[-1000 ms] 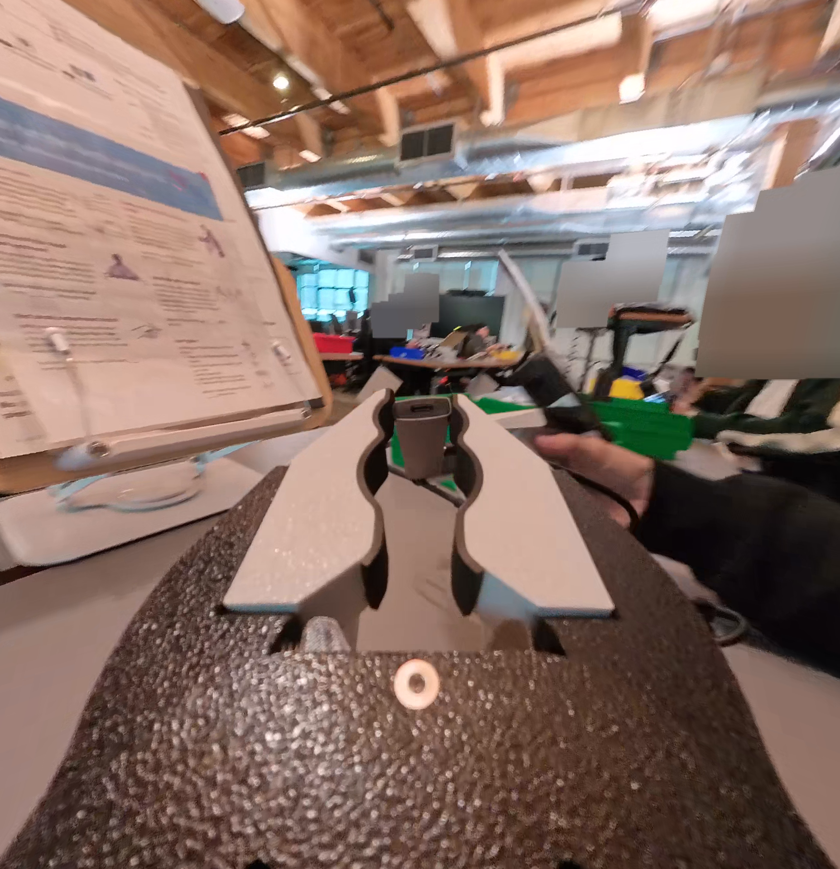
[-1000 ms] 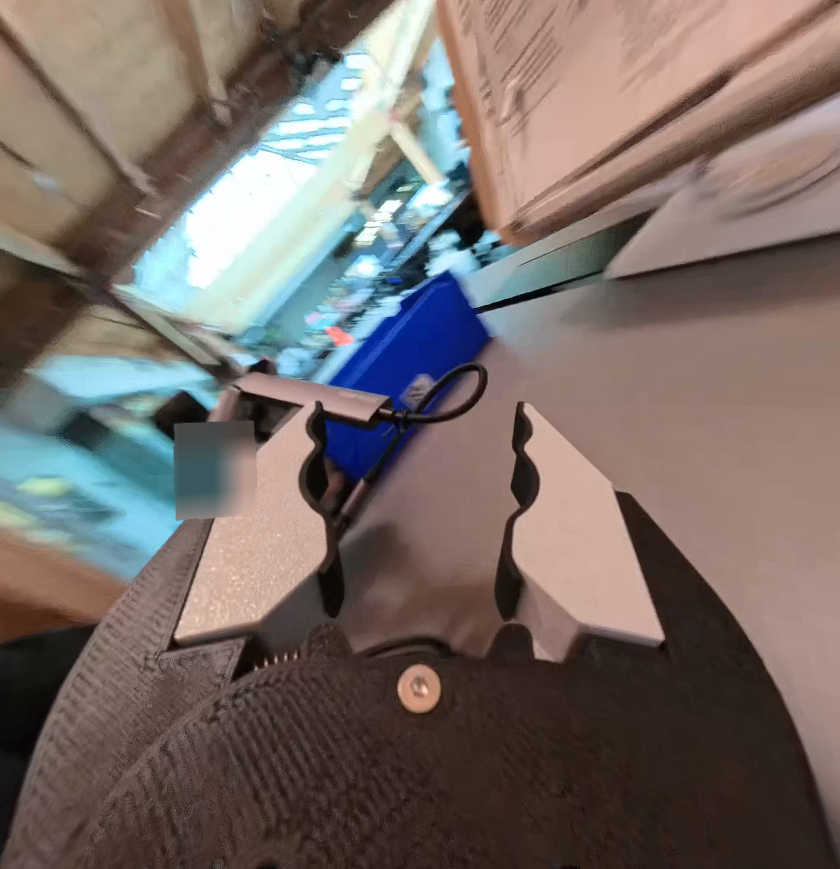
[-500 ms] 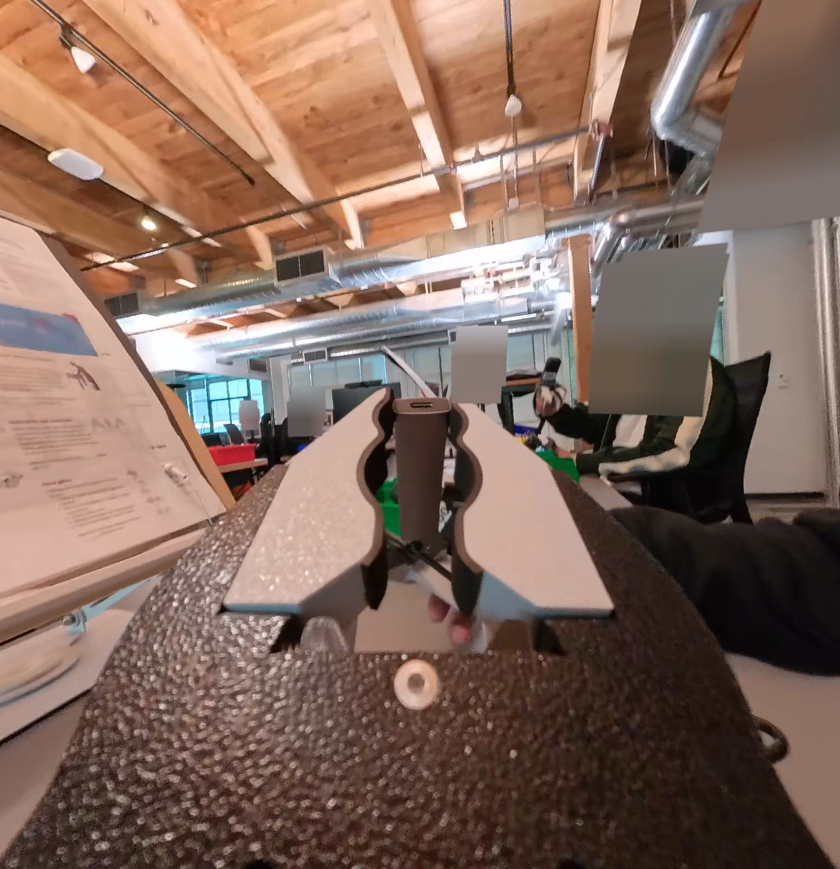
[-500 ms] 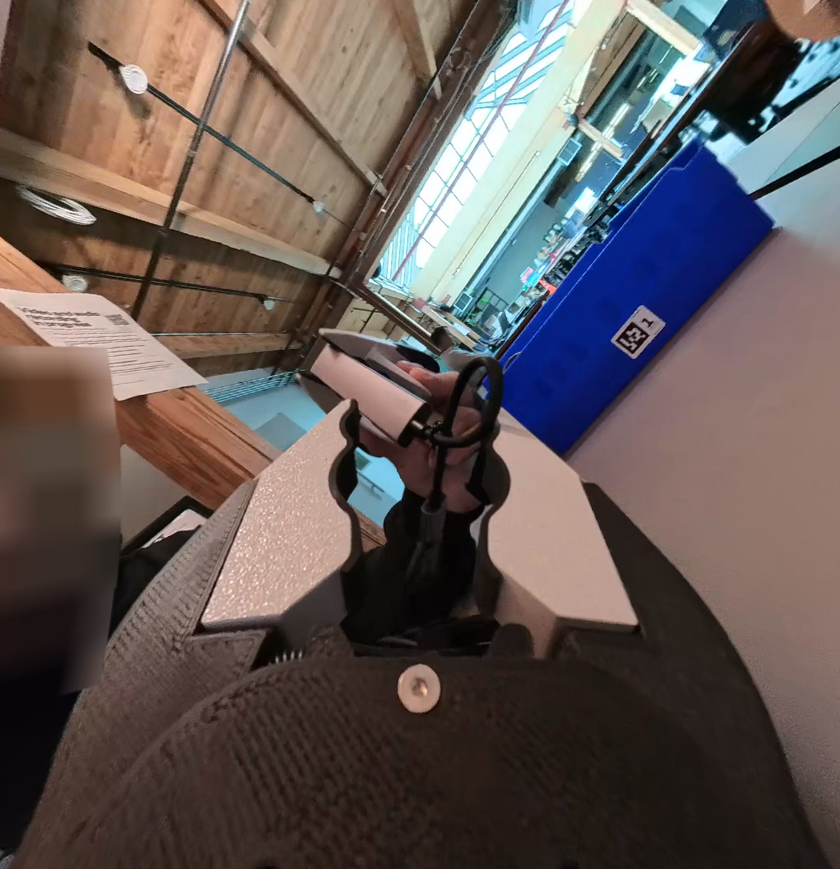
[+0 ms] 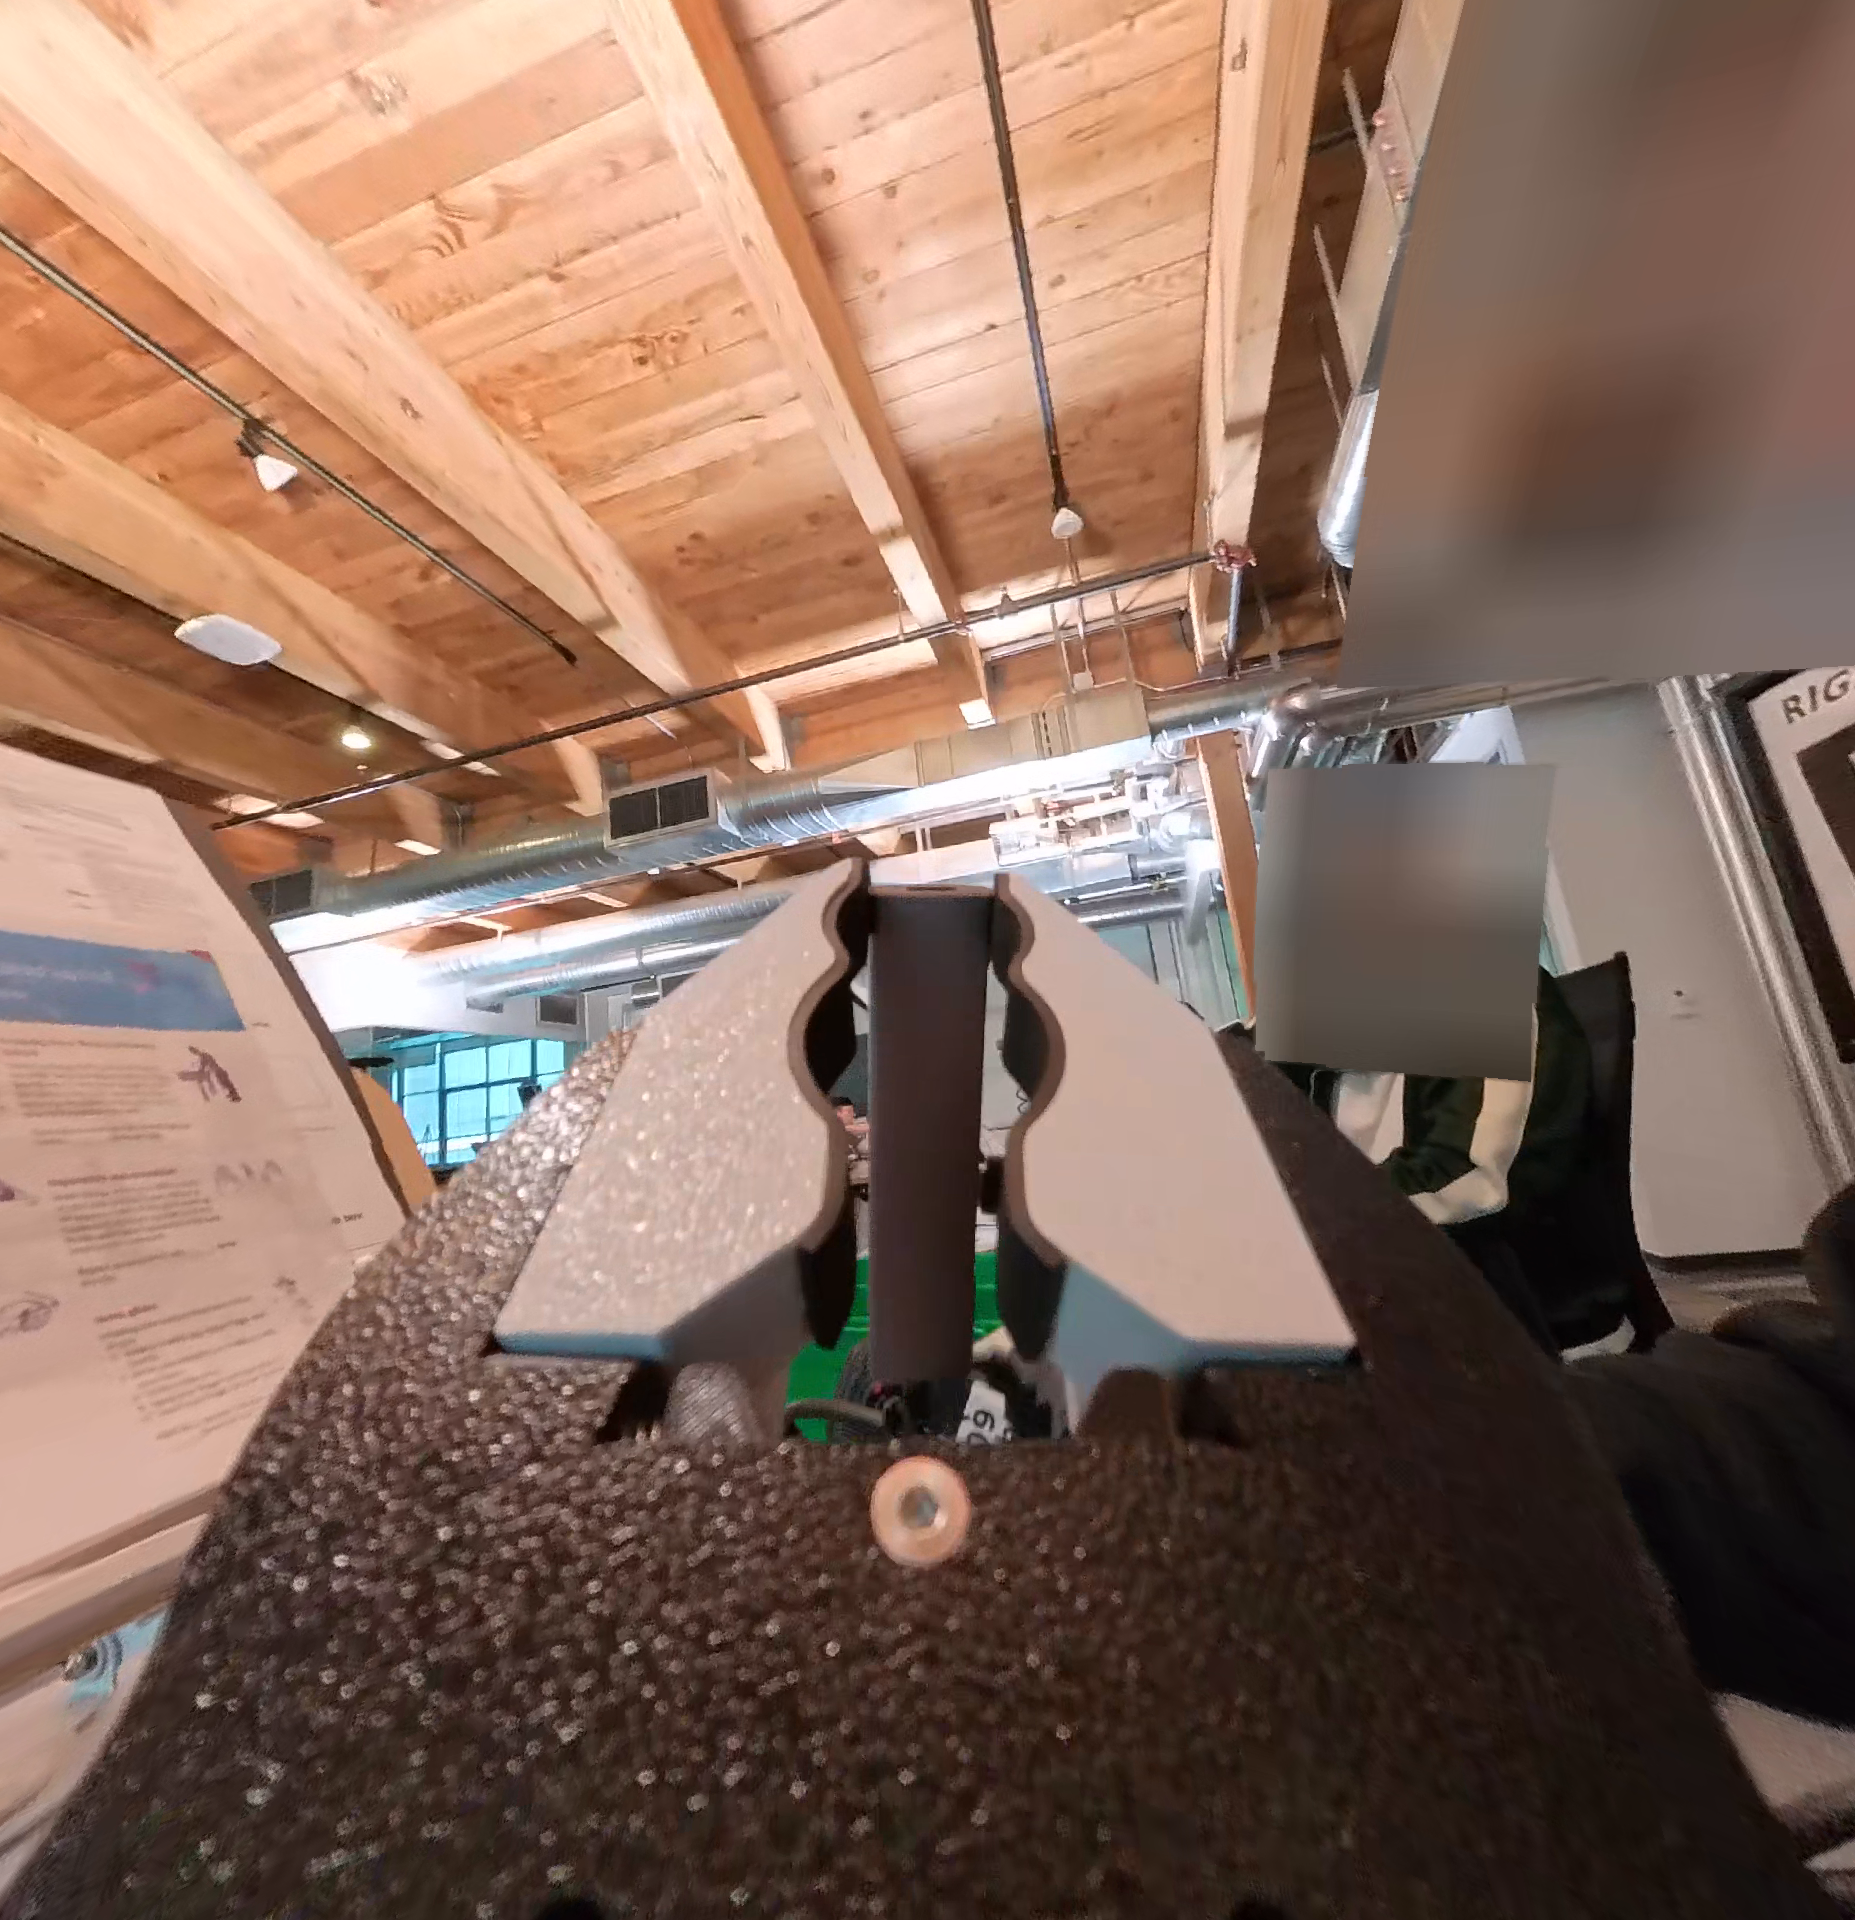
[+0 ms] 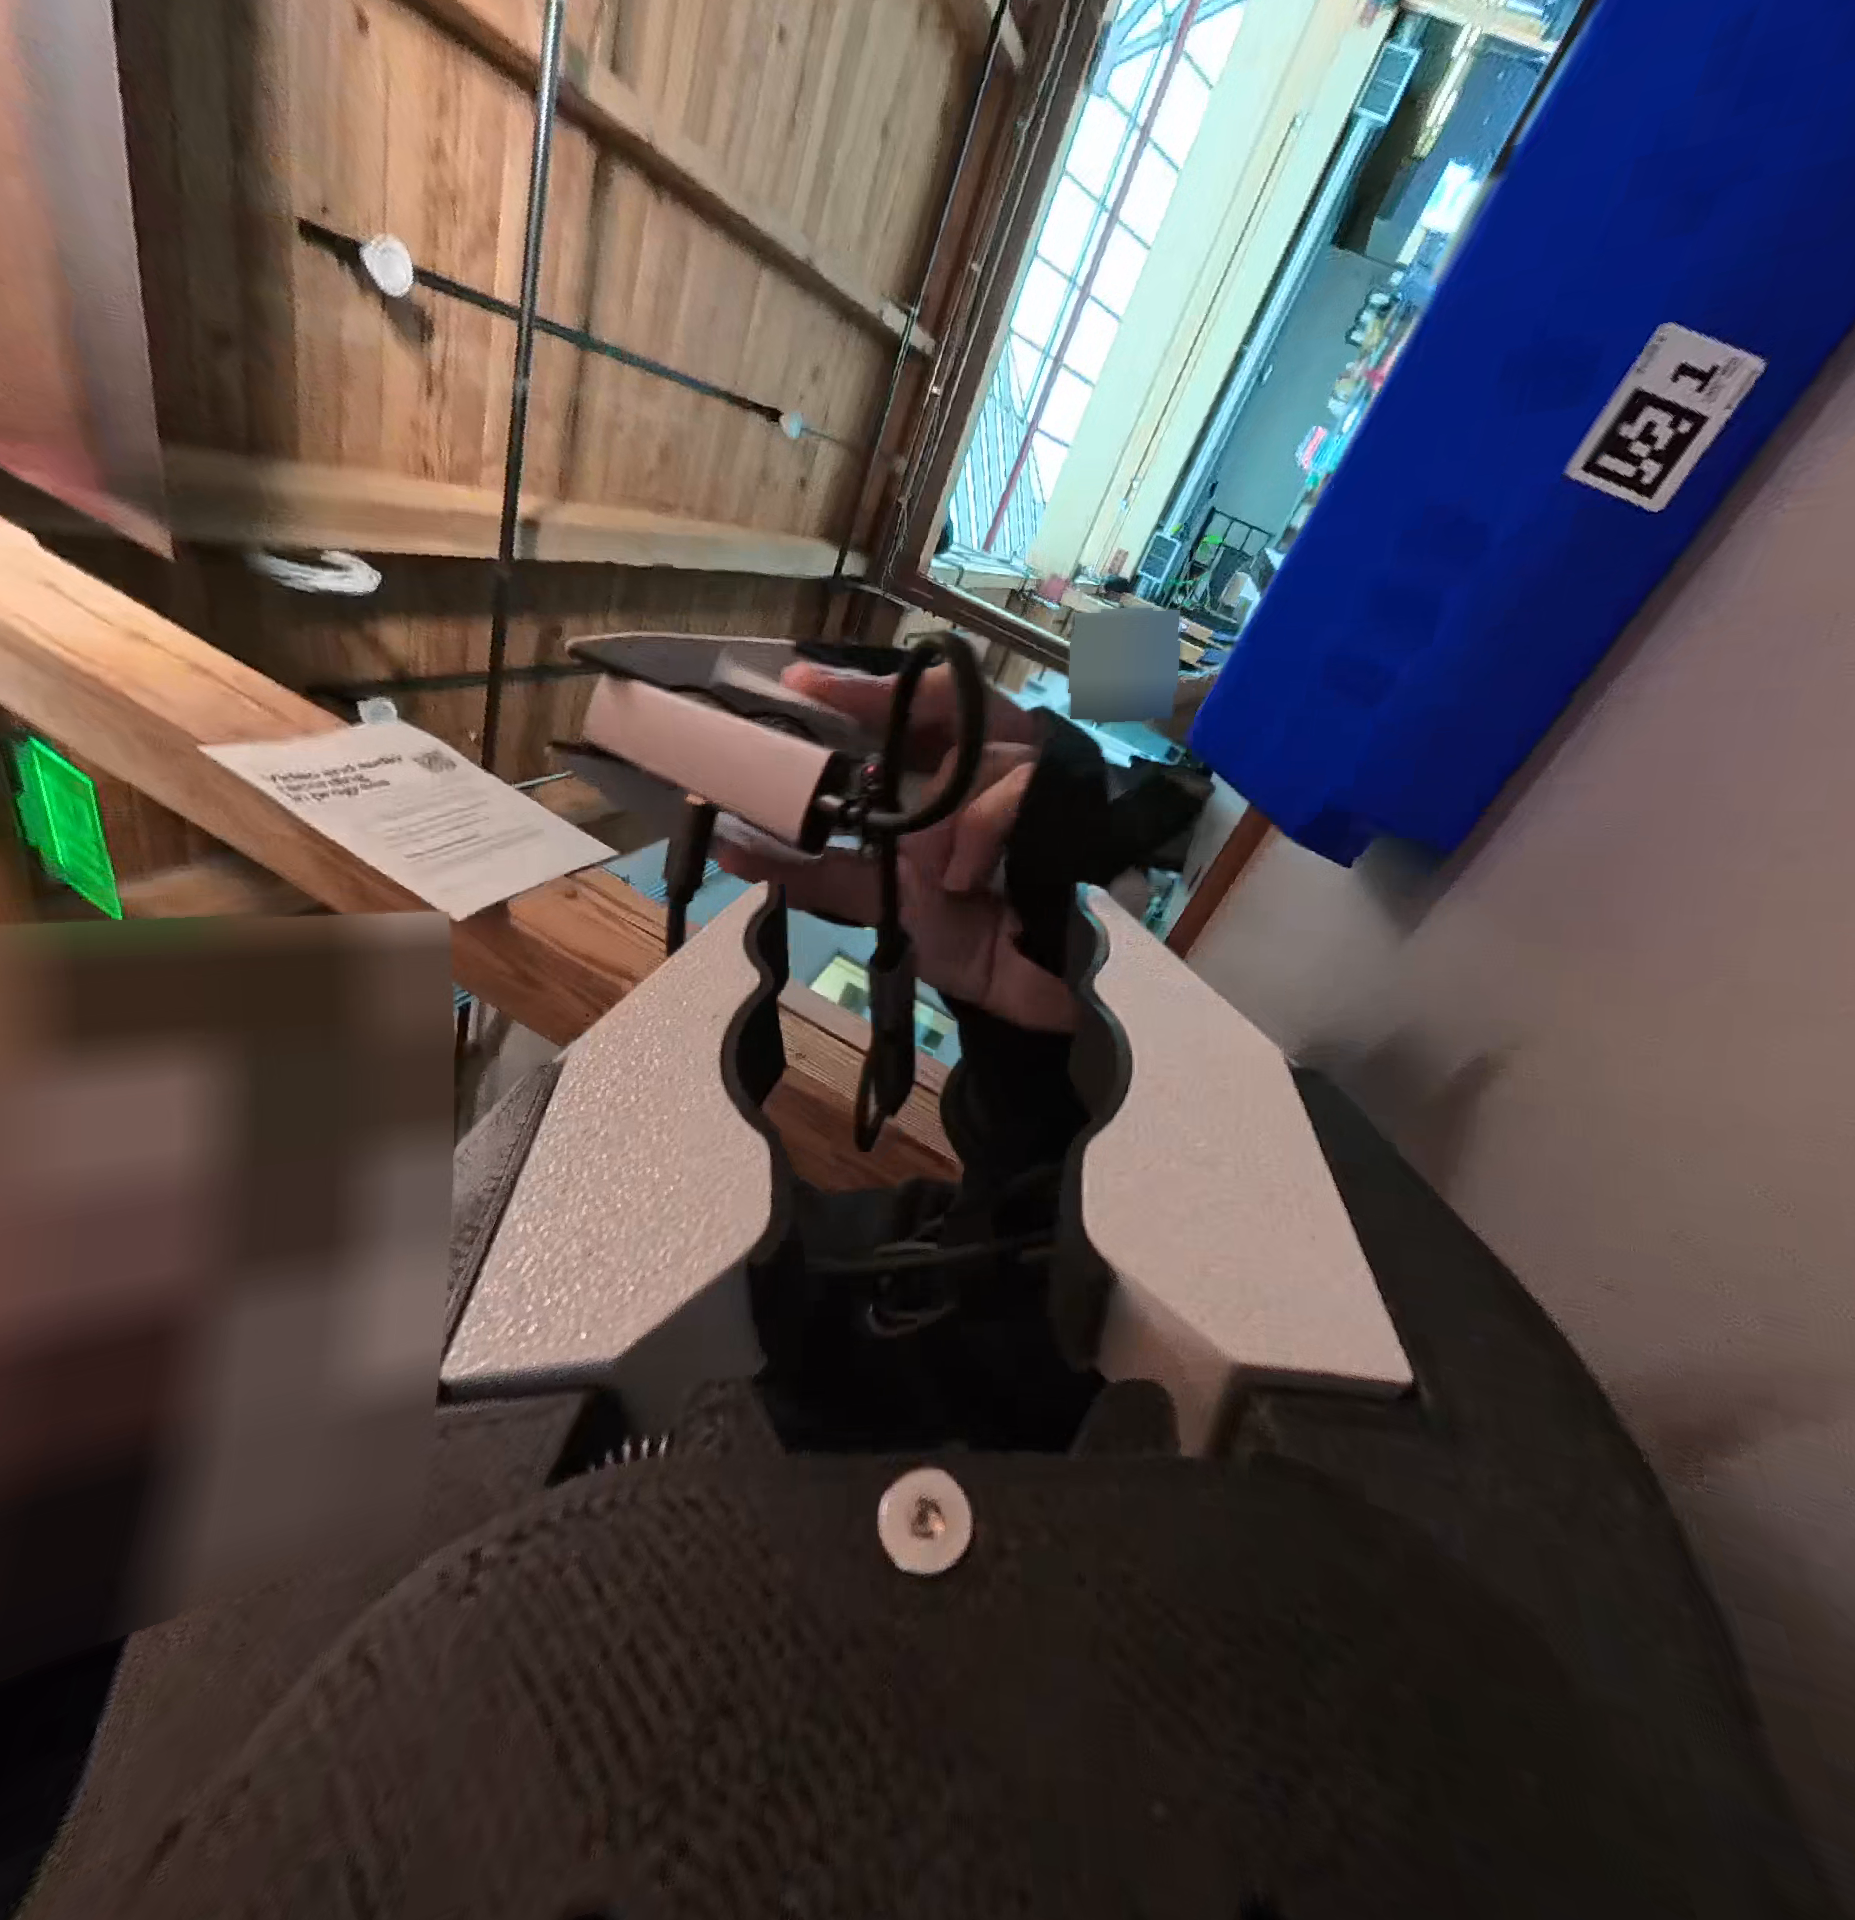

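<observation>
Looking along the left gripper [image 5: 928,914], its two fingers are squeezed in on a slim dark grey bar [image 5: 923,1143], some kind of small gadget with a slot-shaped port in its far end (power bank or hub, can't tell which). The bar stands lengthwise between the fingers and reaches right up to their tips. Everything points up toward the wooden ceiling [image 5: 590,312]. A printed sheet on a stand [image 5: 92,1143] sits at 9 o'clock, and a bit of green bin [image 5: 829,1340] peeks through below the bar.

The right gripper [image 6: 928,925] is spread wide with nothing pinched. From its camera the same bar looks pale grey and sits at about 11 o'clock just past the fingertips, gripped in the other claw, with a bare hand [image 6: 964,831] right behind it. A short black cable [image 6: 887,997] is plugged into the bar's near end, curls up in a loop, then hangs down so its free plug dangles in the gap between the right fingers. It looks closer to the left-side finger, and I don't see it touching either one, though there's some blur.

Other stuff in the right view: a blue bin [image 6: 1525,468] with a square marker sticker at 2 o'clock, and a paper sheet [image 6: 414,810] taped on a wooden beam at 9 o'clock.
</observation>
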The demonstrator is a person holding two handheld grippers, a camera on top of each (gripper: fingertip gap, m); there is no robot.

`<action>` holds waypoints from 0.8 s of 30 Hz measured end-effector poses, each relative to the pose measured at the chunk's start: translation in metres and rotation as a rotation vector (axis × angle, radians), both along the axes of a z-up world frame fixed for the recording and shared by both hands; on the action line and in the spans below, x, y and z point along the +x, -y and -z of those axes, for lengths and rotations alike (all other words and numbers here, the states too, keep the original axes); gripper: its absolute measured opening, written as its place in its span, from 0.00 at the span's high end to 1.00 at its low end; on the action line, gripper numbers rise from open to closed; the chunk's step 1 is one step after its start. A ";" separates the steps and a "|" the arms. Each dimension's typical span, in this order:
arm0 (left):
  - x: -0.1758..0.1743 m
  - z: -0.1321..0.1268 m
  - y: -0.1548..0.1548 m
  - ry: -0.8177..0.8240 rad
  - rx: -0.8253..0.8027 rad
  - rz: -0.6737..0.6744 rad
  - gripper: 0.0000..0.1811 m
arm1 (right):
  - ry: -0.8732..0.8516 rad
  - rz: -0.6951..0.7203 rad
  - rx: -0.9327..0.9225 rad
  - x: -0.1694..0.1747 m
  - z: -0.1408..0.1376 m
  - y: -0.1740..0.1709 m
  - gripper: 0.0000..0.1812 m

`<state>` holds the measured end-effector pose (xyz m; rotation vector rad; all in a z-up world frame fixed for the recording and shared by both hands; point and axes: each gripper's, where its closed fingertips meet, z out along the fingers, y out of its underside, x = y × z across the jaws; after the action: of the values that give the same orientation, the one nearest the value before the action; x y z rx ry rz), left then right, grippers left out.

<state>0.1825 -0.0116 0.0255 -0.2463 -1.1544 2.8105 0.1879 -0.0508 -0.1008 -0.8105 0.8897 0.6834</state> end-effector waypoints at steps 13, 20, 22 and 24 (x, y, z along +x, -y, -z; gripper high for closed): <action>-0.015 0.017 0.017 0.066 0.069 0.061 0.89 | 0.063 -0.024 0.171 -0.007 -0.024 -0.002 0.81; -0.012 0.031 0.024 0.112 0.159 0.033 0.89 | 0.127 0.125 0.218 0.001 -0.037 0.028 0.92; -0.008 0.038 0.026 0.132 0.212 0.011 0.89 | 0.132 0.158 0.181 0.002 -0.039 0.036 0.93; -0.008 0.046 0.028 0.175 0.284 -0.016 0.89 | 0.140 0.170 0.147 0.000 -0.041 0.042 0.94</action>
<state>0.1745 -0.0396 -0.0210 -0.4671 -1.5778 2.6356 0.1875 -0.0931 -0.0597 -0.6354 0.7619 0.5297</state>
